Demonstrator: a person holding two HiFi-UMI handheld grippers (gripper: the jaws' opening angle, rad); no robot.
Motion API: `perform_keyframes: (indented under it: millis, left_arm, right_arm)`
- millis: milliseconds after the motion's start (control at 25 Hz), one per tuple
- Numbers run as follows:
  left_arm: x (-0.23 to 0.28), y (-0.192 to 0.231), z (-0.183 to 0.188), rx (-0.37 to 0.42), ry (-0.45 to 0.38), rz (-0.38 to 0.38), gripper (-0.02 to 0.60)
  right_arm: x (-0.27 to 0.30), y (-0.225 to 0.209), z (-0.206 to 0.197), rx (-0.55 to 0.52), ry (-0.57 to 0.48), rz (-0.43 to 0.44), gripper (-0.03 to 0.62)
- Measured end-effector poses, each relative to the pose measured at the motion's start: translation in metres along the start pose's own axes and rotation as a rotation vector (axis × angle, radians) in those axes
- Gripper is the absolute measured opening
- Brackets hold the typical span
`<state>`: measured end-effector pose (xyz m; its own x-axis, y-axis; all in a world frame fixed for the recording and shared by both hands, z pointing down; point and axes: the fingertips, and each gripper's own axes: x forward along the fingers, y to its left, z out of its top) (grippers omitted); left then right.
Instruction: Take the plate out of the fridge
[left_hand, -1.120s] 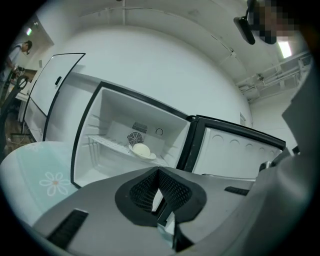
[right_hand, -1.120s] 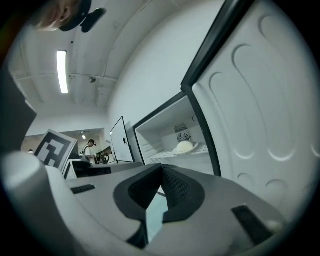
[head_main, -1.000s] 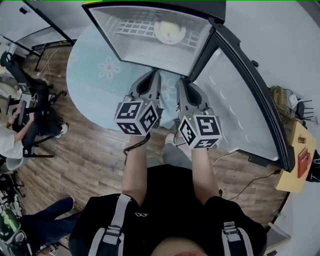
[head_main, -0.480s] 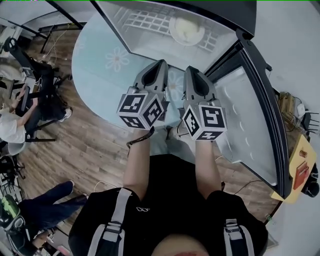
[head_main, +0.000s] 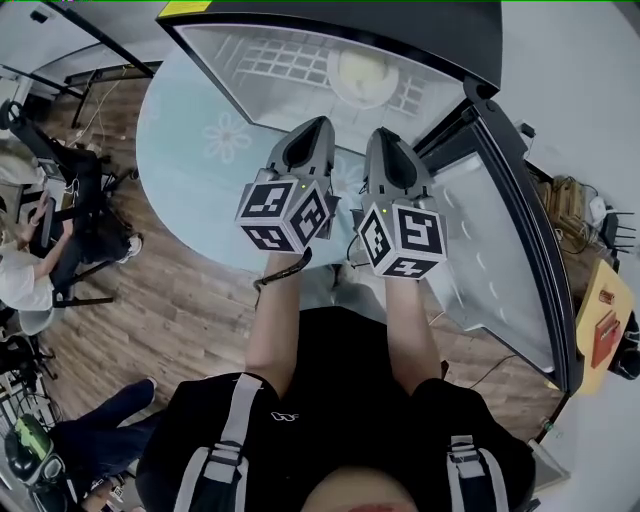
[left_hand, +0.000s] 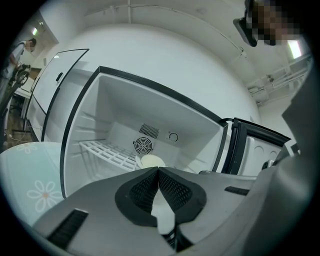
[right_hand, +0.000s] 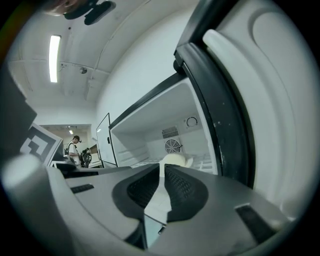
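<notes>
Overhead, your head view shows the fridge open, the plate on its wire shelf, and your left gripper and right gripper side by side in front, clear of the plate. Your left gripper view adds a fan on the back wall behind the plate; those jaws are pressed together, empty. Your right gripper view brings the door up close at right; those jaws are opening, a thin slit with nothing between.
</notes>
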<state>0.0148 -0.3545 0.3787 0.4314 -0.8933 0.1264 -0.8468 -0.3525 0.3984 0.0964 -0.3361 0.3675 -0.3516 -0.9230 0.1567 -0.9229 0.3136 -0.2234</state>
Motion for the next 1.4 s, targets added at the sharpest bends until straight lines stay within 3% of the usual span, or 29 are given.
perform_keyframes:
  millis: [240,320,400,760,1400]
  left_arm:
    - [0.014,0.01,0.0,-0.026,0.028,-0.023,0.004]
    - [0.019,0.012,-0.001,-0.033,0.042,-0.038,0.056]
    - [0.021,0.017,0.002,-0.04,0.045,-0.036,0.058]
    - [0.039,0.028,0.0,-0.063,0.064,-0.007,0.057]
    - [0.082,0.051,-0.008,-0.032,0.169,0.059,0.094]
  right_arm:
    - [0.018,0.003,-0.006,0.026,0.026,0.017,0.06]
    - [0.023,0.002,-0.005,0.037,0.025,0.005,0.072]
    - [0.028,0.0,-0.002,0.046,0.024,-0.009,0.078]
    - [0.046,-0.023,0.001,0.028,0.044,-0.152,0.103]
    - [0.081,-0.055,-0.01,0.014,0.117,-0.29,0.137]
